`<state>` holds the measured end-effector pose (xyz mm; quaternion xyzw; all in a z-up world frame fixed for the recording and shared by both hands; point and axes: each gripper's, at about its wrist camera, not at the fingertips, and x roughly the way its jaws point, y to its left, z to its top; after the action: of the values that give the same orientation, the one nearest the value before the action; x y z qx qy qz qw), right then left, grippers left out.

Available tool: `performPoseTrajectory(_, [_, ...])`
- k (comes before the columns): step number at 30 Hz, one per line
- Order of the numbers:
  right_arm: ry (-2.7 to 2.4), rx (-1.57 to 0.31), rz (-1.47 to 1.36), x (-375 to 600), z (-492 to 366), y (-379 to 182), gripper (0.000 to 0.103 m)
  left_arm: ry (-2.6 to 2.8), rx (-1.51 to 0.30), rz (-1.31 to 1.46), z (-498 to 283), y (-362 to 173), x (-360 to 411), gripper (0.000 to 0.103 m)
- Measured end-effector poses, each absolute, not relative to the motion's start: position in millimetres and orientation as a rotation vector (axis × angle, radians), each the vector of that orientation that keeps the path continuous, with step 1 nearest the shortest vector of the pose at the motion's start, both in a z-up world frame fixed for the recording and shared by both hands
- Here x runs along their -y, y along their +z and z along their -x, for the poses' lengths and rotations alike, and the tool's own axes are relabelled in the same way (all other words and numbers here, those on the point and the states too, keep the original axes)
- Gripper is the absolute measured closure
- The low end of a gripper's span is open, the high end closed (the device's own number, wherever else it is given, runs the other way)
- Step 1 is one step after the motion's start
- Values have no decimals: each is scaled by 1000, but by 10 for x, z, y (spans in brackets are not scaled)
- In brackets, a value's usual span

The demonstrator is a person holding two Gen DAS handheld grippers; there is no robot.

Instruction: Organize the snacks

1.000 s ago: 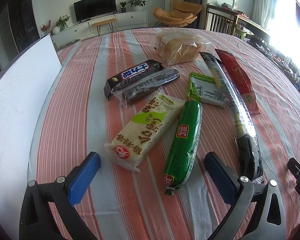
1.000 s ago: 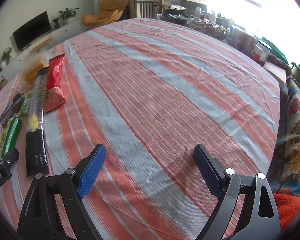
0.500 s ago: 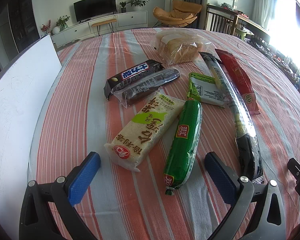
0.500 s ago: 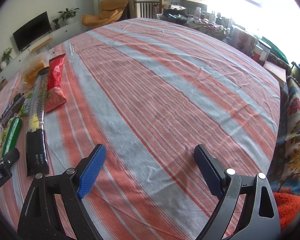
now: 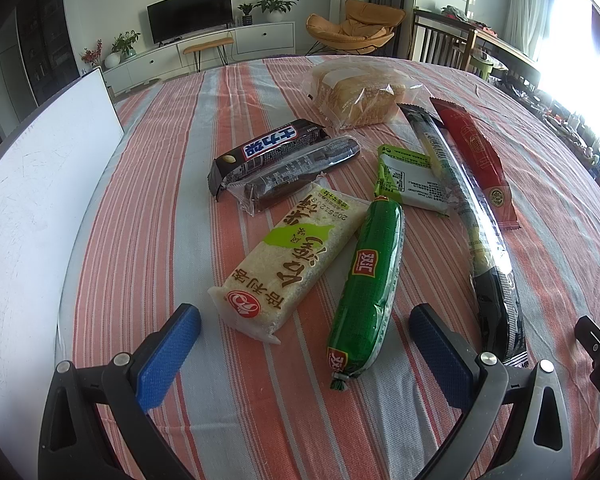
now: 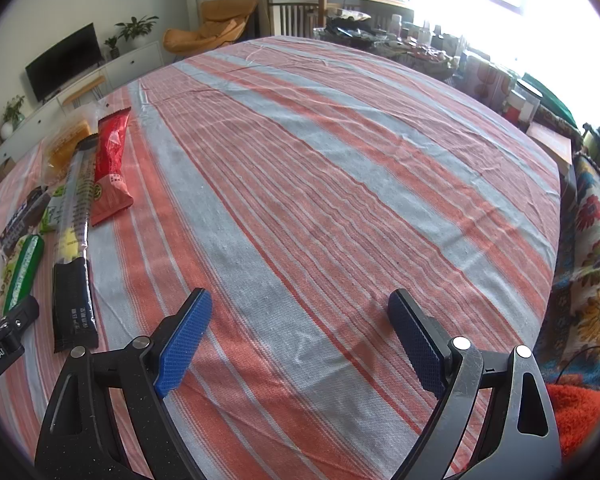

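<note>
A big table under an orange-and-grey striped tablecloth [image 6: 340, 184] carries all the snacks on its left part, and a flat white board [image 5: 32, 208] lies along the left edge. The largest snack is a clear plastic bag of sliced bread [image 5: 360, 94] at the far side; the slices sit inside it. Next to it, a long black-and-clear tube packet [image 5: 472, 224] lies just beside a long red packet [image 5: 476, 152]. Closer lie a white rice-cracker pack [image 5: 288, 264], a green sausage stick [image 5: 370, 284], a dark chocolate bar [image 5: 268, 150] touching a clear-wrapped dark bar [image 5: 300, 172], and a small green-and-white sachet [image 5: 410, 180]. The left gripper [image 5: 302, 338] hovers with its fingers spread wide, empty, just before the cracker pack and the sausage. The right gripper [image 6: 300, 332] is also spread and empty, over bare cloth.
</note>
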<state>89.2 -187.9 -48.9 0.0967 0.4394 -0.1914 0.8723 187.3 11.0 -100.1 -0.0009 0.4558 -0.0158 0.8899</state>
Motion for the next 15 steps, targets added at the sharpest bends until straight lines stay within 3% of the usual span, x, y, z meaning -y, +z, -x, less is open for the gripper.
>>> performPoseTrajectory(15, [-400, -918, -203, 1873, -890, -490, 11, -32, -946, 2, -1880, -1015, -101, 0])
